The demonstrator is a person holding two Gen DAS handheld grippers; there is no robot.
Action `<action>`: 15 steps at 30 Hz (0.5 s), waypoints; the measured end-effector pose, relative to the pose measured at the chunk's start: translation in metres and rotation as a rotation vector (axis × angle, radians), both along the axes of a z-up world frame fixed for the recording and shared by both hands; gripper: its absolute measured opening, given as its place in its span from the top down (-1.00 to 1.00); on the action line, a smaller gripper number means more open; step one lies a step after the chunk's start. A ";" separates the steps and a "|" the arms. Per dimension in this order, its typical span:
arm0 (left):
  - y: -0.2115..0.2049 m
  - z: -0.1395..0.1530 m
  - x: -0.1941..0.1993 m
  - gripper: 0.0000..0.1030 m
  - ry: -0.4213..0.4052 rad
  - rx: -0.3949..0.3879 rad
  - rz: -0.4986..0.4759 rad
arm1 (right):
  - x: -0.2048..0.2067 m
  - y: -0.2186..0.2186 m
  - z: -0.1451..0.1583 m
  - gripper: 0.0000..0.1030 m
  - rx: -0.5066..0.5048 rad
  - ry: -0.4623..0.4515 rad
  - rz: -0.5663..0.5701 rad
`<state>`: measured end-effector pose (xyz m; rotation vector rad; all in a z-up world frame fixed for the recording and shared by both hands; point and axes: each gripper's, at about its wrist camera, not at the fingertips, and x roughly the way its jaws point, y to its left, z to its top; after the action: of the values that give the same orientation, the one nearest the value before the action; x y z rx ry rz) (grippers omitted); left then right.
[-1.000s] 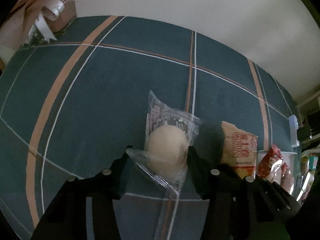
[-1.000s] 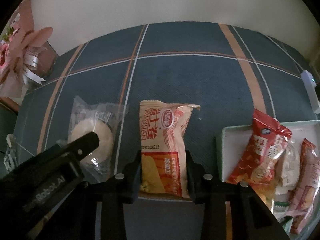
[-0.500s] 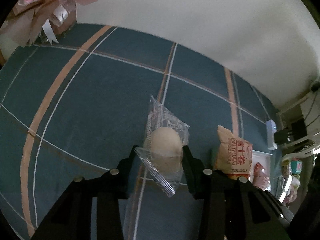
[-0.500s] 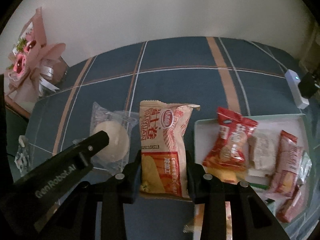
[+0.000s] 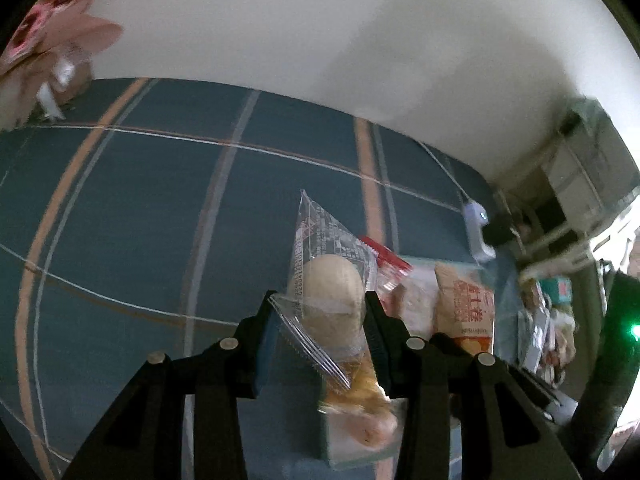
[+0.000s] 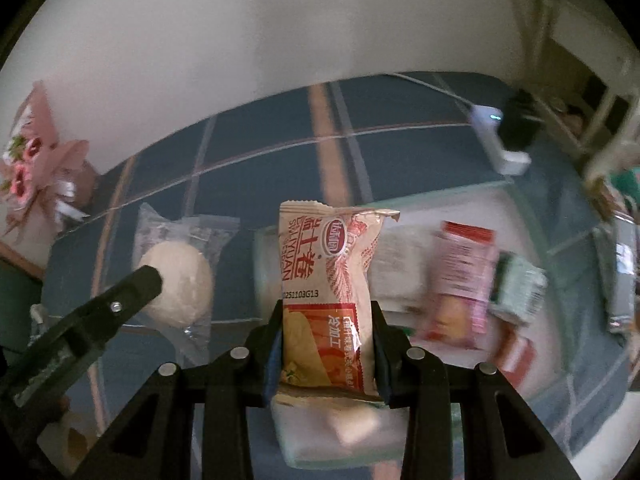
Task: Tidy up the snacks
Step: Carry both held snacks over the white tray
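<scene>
In the left wrist view a pink bouquet [image 5: 48, 40] sits at the upper left, at the far edge of the counter [image 5: 140, 208], which wears a dark teal cloth with orange and white stripes. At lower centre the left gripper [image 5: 320, 320] has its jaws closed part-way on a clear-wrapped round bun [image 5: 330, 292]; the pads press the wrapper on both sides and the bun hangs clear of the cloth, so it is lifted. Those jaws have just been narrowing, with the bun between them. Just right of it, lower in the frame, lies the pale tray [image 5: 344, 448] with packets in it.

In the right wrist view the same bun [image 6: 176, 284] shows at left centre, with a finger of the left gripper across it. At the centre bottom the right gripper [image 6: 328, 348] has its jaws fully drawn in on an orange-and-cream wafer packet [image 6: 324, 292], which stands upright between the pads, above the near left part of the tray [image 6: 264, 264]. To the right, inside the tray, lie a pink-and-red packet [image 6: 464, 280], a green-wrapped item [image 6: 516, 288] and other blurred packets.

As I judge it, the task is well on: several snacks are already in the tray, and the two snacks in hand are raised but not yet set down. What remains is to lower and release both into free spots. Whether other loose snacks are left elsewhere I cannot tell.
</scene>
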<state>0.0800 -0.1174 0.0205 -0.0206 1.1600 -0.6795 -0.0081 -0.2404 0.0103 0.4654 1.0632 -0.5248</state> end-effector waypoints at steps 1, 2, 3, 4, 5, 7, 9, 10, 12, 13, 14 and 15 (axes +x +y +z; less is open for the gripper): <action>-0.007 -0.001 -0.006 0.17 0.005 -0.001 -0.020 | -0.005 -0.005 -0.001 0.23 -0.006 0.009 -0.011; -0.013 -0.002 -0.011 0.17 0.012 -0.004 -0.038 | -0.010 -0.009 -0.002 0.23 -0.008 0.015 -0.021; -0.021 -0.003 -0.018 0.17 0.021 -0.009 -0.063 | -0.016 -0.014 -0.002 0.23 -0.006 0.019 -0.032; -0.027 -0.004 -0.023 0.17 0.028 -0.011 -0.082 | -0.022 -0.017 -0.003 0.23 0.001 0.023 -0.043; -0.033 -0.005 -0.029 0.17 0.033 -0.011 -0.098 | -0.027 -0.021 -0.004 0.23 0.007 0.027 -0.052; -0.045 -0.009 -0.038 0.17 0.041 0.001 -0.130 | -0.038 -0.029 -0.007 0.23 0.016 0.040 -0.071; -0.055 -0.011 -0.045 0.17 0.043 0.012 -0.152 | -0.044 -0.034 -0.011 0.23 0.019 0.057 -0.084; -0.059 -0.013 -0.049 0.17 0.046 0.013 -0.165 | -0.048 -0.037 -0.013 0.23 0.020 0.063 -0.089; -0.065 -0.015 -0.054 0.17 0.059 0.011 -0.179 | -0.055 -0.039 -0.015 0.23 0.022 0.073 -0.098; -0.067 -0.018 -0.055 0.17 0.068 0.012 -0.185 | -0.058 -0.039 -0.017 0.23 0.023 0.077 -0.102; -0.069 -0.020 -0.056 0.17 0.075 0.013 -0.188 | -0.059 -0.040 -0.017 0.23 0.022 0.080 -0.103; -0.071 -0.022 -0.057 0.17 0.082 0.017 -0.191 | -0.061 -0.040 -0.018 0.23 0.020 0.084 -0.104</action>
<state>0.0227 -0.1884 -0.0017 0.0781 1.2564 -0.8439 -0.0695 -0.2801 -0.0073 0.5226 1.1293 -0.6305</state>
